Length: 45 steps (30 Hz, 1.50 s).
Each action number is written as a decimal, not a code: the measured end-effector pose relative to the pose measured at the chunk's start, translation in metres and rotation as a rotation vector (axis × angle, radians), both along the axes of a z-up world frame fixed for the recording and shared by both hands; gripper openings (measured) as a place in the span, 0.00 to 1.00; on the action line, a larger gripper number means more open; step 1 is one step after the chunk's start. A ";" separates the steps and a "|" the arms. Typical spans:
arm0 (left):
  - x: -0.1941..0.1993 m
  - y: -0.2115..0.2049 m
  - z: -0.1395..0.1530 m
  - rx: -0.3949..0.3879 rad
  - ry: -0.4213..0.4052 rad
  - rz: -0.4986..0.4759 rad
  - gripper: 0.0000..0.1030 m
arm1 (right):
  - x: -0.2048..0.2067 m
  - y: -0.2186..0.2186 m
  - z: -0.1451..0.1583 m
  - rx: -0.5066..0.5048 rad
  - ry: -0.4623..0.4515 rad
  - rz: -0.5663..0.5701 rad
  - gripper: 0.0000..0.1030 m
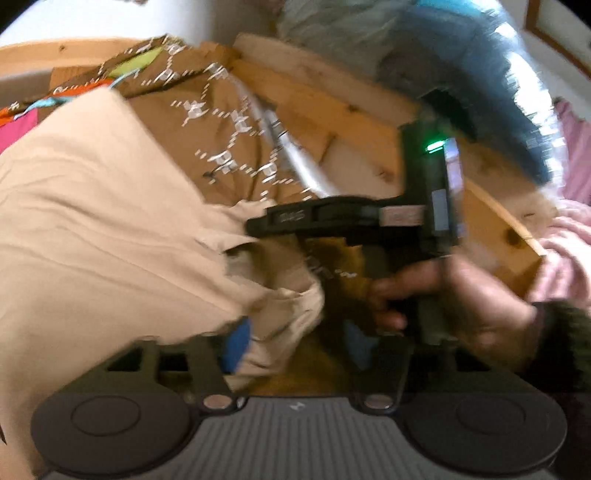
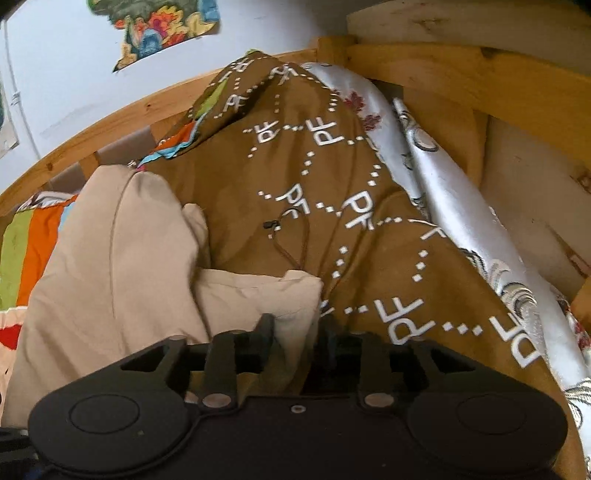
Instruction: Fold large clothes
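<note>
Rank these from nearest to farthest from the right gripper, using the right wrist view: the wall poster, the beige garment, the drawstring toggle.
1. Beige garment: its corner sits at the right gripper.
2. Drawstring toggle: farther up, on the brown printed cloth.
3. Wall poster: top left, beyond the wooden rail.

The right gripper (image 2: pixel 295 332) has its black fingers closed on a fold of the beige garment (image 2: pixel 122 236), which lies bunched over the left part of the bed; beside it on the right spreads a brown garment (image 2: pixel 295 177) printed with white dotted lines and "PF" letters, a dark drawstring (image 2: pixel 291 236) looped on it; a silver patterned cloth (image 2: pixel 443 192) runs along the brown garment's right edge, against the wooden bed frame (image 2: pixel 424 70); a striped, many-coloured sheet (image 2: pixel 26 240) shows at the left edge.
</note>
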<state>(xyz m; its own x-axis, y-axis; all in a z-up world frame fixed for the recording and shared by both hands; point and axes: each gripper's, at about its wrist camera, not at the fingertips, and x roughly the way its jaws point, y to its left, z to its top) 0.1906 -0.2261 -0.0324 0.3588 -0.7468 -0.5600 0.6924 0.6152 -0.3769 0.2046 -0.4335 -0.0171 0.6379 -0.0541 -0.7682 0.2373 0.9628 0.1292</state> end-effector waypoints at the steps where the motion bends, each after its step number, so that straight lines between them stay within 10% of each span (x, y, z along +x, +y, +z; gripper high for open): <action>1: -0.004 0.004 0.006 -0.014 -0.008 0.014 0.79 | -0.002 -0.002 0.002 0.007 0.002 -0.013 0.40; 8: -0.025 0.068 0.030 -0.101 0.002 0.221 0.92 | -0.033 0.002 0.042 -0.056 -0.099 -0.043 0.66; 14: -0.017 0.119 0.035 -0.036 0.012 0.558 0.97 | -0.061 0.037 0.070 -0.049 -0.164 0.150 0.86; 22: 0.001 0.139 0.001 0.070 0.162 0.667 0.97 | -0.065 0.078 0.032 -0.256 0.086 0.195 0.92; 27: 0.009 0.128 -0.019 0.102 0.197 0.651 0.98 | -0.053 0.058 0.008 -0.181 0.188 0.132 0.94; 35: 0.010 0.125 -0.024 0.109 0.204 0.662 0.99 | -0.076 0.045 0.049 -0.100 -0.142 0.051 0.95; 45: 0.008 0.122 -0.024 0.126 0.175 0.662 1.00 | 0.019 0.080 0.057 -0.181 -0.387 0.355 0.99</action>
